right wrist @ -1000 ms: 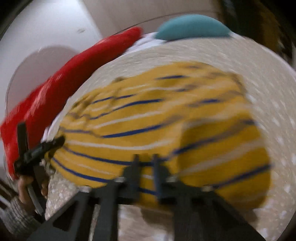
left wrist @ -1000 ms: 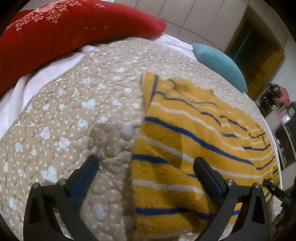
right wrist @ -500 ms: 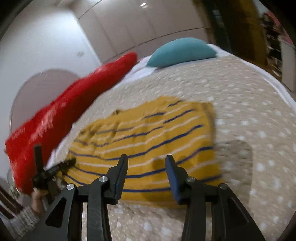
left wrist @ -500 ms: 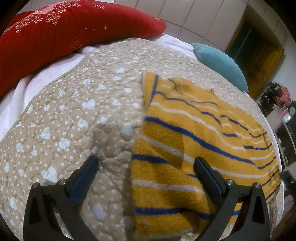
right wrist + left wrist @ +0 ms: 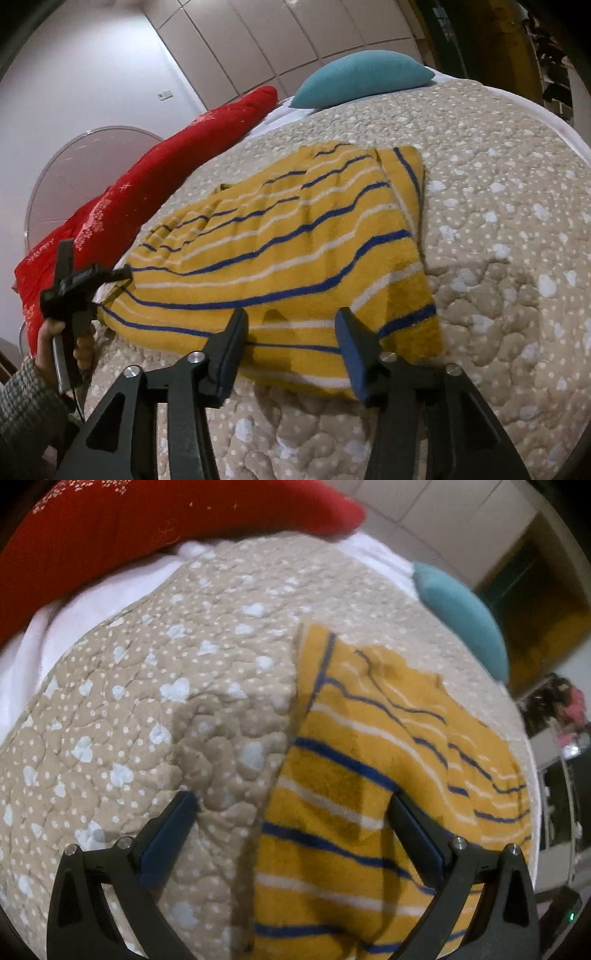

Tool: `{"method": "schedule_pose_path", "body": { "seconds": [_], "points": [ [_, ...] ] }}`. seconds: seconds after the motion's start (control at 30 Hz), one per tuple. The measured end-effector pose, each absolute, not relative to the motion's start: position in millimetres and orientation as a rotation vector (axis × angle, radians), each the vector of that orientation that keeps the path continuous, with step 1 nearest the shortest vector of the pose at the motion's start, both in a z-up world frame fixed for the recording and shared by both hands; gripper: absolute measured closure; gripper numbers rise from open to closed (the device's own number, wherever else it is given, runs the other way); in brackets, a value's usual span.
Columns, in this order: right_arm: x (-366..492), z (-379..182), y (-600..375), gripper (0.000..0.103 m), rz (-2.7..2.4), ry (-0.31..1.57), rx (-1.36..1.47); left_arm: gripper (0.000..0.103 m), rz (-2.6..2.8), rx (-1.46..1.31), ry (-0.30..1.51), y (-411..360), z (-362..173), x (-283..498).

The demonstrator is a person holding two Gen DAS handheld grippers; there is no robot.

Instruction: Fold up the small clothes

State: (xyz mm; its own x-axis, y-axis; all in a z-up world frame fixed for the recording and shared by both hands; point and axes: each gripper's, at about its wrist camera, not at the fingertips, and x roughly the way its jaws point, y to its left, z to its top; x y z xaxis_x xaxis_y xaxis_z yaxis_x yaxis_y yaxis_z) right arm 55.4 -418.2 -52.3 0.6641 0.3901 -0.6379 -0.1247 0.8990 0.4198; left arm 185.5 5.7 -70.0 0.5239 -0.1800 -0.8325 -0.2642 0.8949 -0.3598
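Bed [image 5: 517, 229]: we see its beige quilt carrying everything.
Striped garment [image 5: 295, 251]: lies folded flat on the quilt.
Left tongs [image 5: 291, 805]: we see them spread wide, empty, straddling the garment's edge.
Right tongs [image 5: 291, 321]: opening, released, nothing between them, poised over the garment's near hem.

The right hand-held gripper [image 5: 291, 328] hangs tilted down over the near edge of the striped garment [image 5: 280, 251], its 2 jaws opening with nothing pinched between them. The left hand-held gripper [image 5: 291, 812] stands wide open, straddling the garment's left edge. At the garment's far-left corner, a hand [image 5: 62, 343] in a knitted sleeve grips its handle.
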Motion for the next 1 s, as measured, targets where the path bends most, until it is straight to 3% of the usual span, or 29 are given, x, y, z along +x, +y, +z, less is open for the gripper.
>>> {"method": "schedule_pose_path", "body": {
  "seconds": [0.07, 0.1, 0.13, 0.17, 0.37, 0.53, 0.63, 0.67, 0.7, 0.8, 0.9, 1.0],
  "points": [
    [55, -53, -419, 0.047, 0.305, 0.791, 0.366, 0.008, 0.086, -0.442, 1.034, -5, -66, 185],
    [55, -52, -419, 0.047, 0.305, 0.790, 0.371, 0.032, 0.073, -0.430, 1.033, -10, -63, 184],
    [55, -52, -420, 0.047, 0.303, 0.788, 0.381, 0.072, 0.008, -0.438, 1.037, -18, -57, 184],
    [54, -51, -420, 0.048, 0.301, 0.793, 0.380, 0.079, -0.014, -0.443, 1.052, -24, -51, 185],
    [33, -20, -440, 0.049, 0.238, 0.716, 0.308, 0.085, -0.055, -0.358, 0.988, -75, 9, 189],
    [10, -17, -509, 0.048, 0.103, 0.611, 0.427, 0.086, -0.234, -0.272, 0.954, -177, 53, 197],
    [6, -40, -559, 0.048, 0.076, 0.638, 0.614, 0.086, -0.374, -0.187, 0.972, -260, 55, 197],
    [7, -48, -572, 0.048, 0.108, 0.643, 0.709, 0.088, -0.419, -0.162, 0.986, -283, 51, 197],
    [9, -52, -581, 0.048, 0.133, 0.646, 0.763, 0.097, -0.468, -0.140, 1.003, -307, 44, 197],
    [15, -65, -595, 0.050, 0.184, 0.659, 0.863, 0.097, -0.497, -0.052, 1.093, -374, 8, 196],
    [15, -63, -590, 0.047, 0.203, 0.664, 0.834, 0.091, -0.478, 0.002, 1.117, -394, -14, 189],
    [16, -60, -583, 0.043, 0.212, 0.671, 0.803, 0.072, -0.561, -0.094, 1.080, -373, 6, 168]
  ]
}}
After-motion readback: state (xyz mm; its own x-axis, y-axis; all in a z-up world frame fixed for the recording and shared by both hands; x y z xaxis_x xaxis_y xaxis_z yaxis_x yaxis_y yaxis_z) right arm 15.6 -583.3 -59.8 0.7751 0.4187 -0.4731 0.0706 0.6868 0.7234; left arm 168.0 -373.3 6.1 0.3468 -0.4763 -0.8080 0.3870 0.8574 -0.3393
